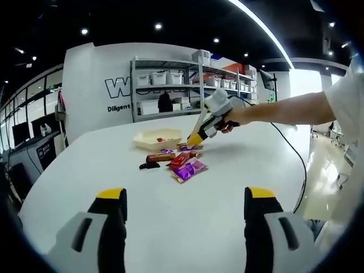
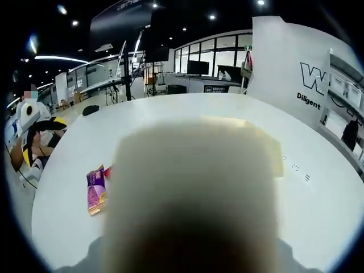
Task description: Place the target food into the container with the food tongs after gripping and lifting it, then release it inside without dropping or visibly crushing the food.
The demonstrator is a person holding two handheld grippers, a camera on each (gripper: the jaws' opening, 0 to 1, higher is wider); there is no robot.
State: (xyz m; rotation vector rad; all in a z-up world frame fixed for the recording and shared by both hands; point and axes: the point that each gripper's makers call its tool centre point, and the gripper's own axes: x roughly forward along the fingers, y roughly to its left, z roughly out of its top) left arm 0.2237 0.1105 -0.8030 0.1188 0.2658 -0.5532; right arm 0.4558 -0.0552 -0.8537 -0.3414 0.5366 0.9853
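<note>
On the white table (image 1: 114,170) lies a cream tray (image 1: 156,138) with a small red item in it. In front of it lie snack packets: a purple one (image 1: 190,169), a red one (image 1: 181,159), a brown bar (image 1: 161,157) and a small black piece (image 1: 149,165). My left gripper (image 1: 186,196) hangs open over the near table, well short of the packets. A hand holds my right gripper (image 1: 195,139) tip-down at the packets beside the tray. In the right gripper view a blurred beige block (image 2: 196,187) hides its jaws, with the purple packet (image 2: 95,190) to its left.
Shelving with white bins (image 1: 187,79) stands behind the table by a white lettered wall. A black cable (image 1: 293,153) runs from the right gripper across the table's right side. A person (image 2: 34,136) sits at the table's far left edge in the right gripper view.
</note>
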